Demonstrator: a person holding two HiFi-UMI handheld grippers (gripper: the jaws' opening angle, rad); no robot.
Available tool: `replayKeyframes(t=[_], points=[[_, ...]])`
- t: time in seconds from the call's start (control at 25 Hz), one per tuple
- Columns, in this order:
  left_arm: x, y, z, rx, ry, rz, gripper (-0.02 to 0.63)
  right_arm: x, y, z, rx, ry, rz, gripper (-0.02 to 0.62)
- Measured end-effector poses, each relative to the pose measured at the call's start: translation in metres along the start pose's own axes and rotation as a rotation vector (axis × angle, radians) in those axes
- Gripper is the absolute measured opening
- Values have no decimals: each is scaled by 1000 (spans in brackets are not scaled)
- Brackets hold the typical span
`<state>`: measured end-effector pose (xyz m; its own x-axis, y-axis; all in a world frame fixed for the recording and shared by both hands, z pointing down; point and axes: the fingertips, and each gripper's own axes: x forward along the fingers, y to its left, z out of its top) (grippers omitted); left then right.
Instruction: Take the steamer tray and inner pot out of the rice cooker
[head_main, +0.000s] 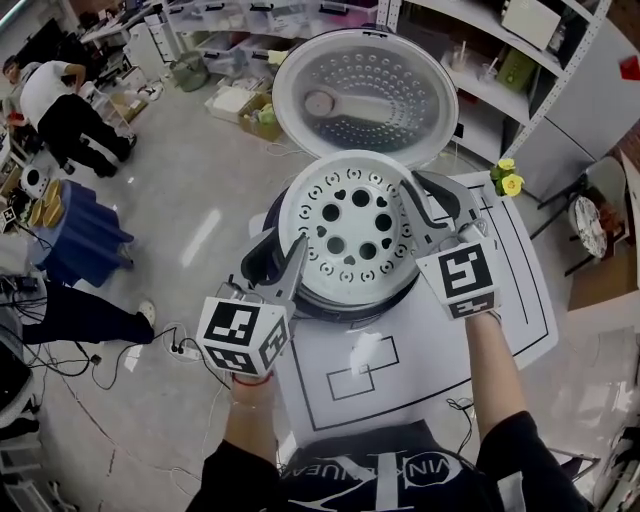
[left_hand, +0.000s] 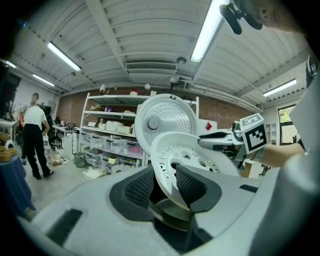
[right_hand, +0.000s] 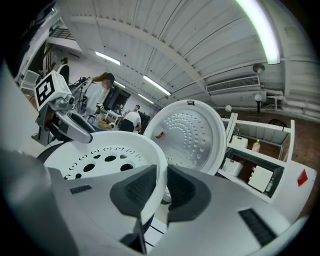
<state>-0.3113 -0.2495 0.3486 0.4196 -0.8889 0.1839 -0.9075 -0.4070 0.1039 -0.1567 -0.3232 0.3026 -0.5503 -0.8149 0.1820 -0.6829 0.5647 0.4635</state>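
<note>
Steamer tray (head_main: 350, 222) over rice cooker (head_main: 340, 308), rim in tight grip of left tool (head_main: 288, 258) and right tool (head_main: 418, 192).

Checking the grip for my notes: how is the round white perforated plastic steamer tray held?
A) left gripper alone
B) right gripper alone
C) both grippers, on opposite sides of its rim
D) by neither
C: the left gripper and the right gripper each clamp the steamer tray at its rim.

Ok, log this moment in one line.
phase: lift-out | steamer tray: tilted above rice cooker | left gripper: shut on its rim | right gripper: shut on opposite rim | lid: open
</note>
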Motion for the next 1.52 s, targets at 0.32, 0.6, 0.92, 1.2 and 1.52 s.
replayKeyframes(t=[0.32, 0.6, 0.92, 1.2, 1.52], points=[[-21, -4, 22, -68, -116, 145, 89, -23, -3, 27, 147, -196, 42, 54], [-29, -46, 60, -81, -209, 313, 71, -48, -42, 44, 188, -321, 134, 52], [-35, -95, 71, -123, -259, 384, 61, -84, -68, 46, 214, -385, 204, 49], [-21, -143, 65, -139, -272, 409, 61, -111, -98, 21, 211, -396, 231, 48], [15, -194, 46, -143, -251, 393, 61, -139, -134, -30, 220, -377, 225, 48]])
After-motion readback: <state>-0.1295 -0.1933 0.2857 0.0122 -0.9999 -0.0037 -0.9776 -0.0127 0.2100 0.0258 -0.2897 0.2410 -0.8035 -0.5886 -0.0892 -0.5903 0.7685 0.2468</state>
